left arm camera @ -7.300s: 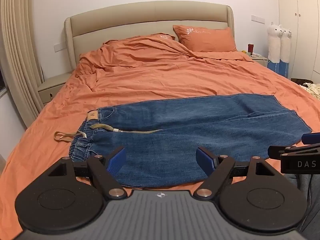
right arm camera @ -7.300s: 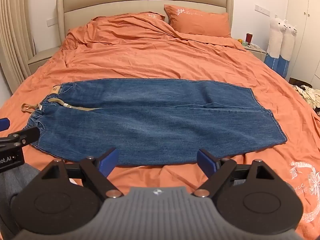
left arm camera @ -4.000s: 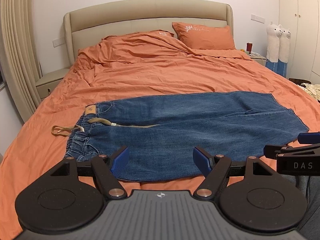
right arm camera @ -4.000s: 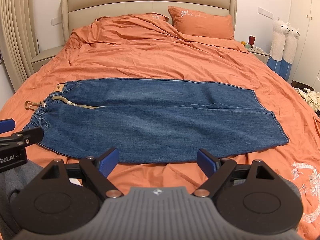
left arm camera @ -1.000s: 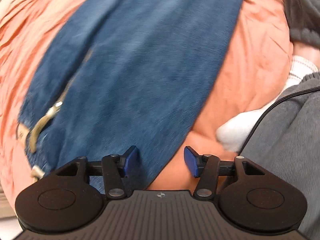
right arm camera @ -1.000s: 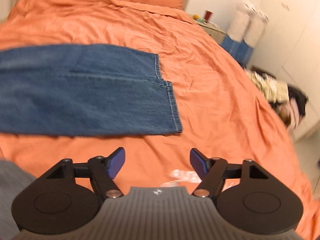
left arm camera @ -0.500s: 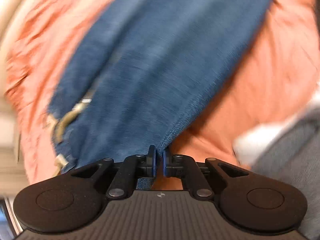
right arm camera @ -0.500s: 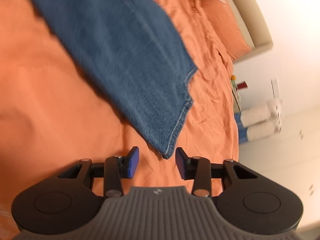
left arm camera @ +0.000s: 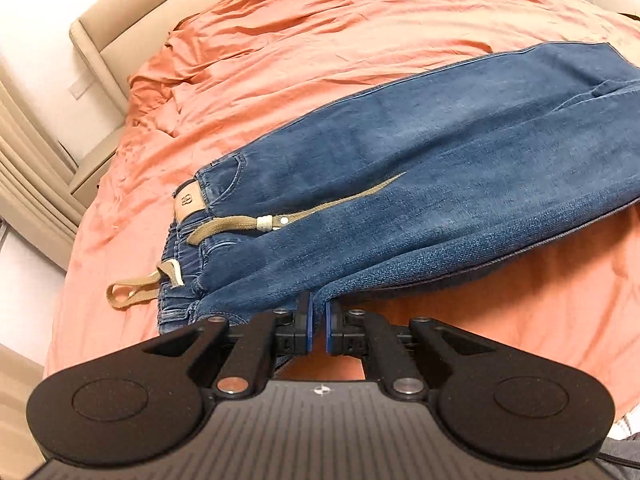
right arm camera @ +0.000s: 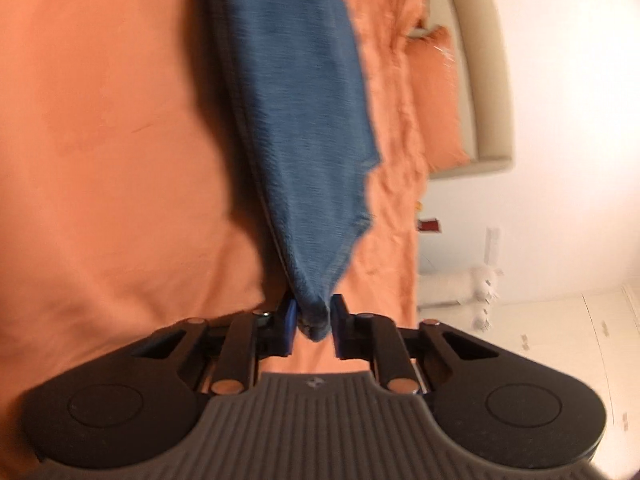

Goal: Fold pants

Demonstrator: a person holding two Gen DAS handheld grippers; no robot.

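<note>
The blue denim pants [left arm camera: 400,184] lie flat across the orange bedsheet [left arm camera: 320,56], their elasticated waistband [left arm camera: 180,256] toward the side where the beige padded headboard [left arm camera: 132,8] and curtains show, the legs running away from it; a tan woven drawstring [left arm camera: 240,226] trails over the waist, and its loose loop rests on the sheet just beside the waistband. The left gripper [left arm camera: 318,322] pinches the near long edge of the pants close to the waistband, its blue pads nearly together with only the denim's thickness between them; the edge is lifted slightly off the sheet, leaving a shadow beneath. The right gripper [right arm camera: 314,324] has its jaws drawn narrow on a bunched corner of the leg hem [right arm camera: 320,280], far from the waistband; that view is blurred, but cloth clearly fills the gap and rises from the sheet. Holding the same long edge at both ends likely serves to carry it over evenly, so one leg lands on the other along the length; the fold itself appears not yet made.
</note>
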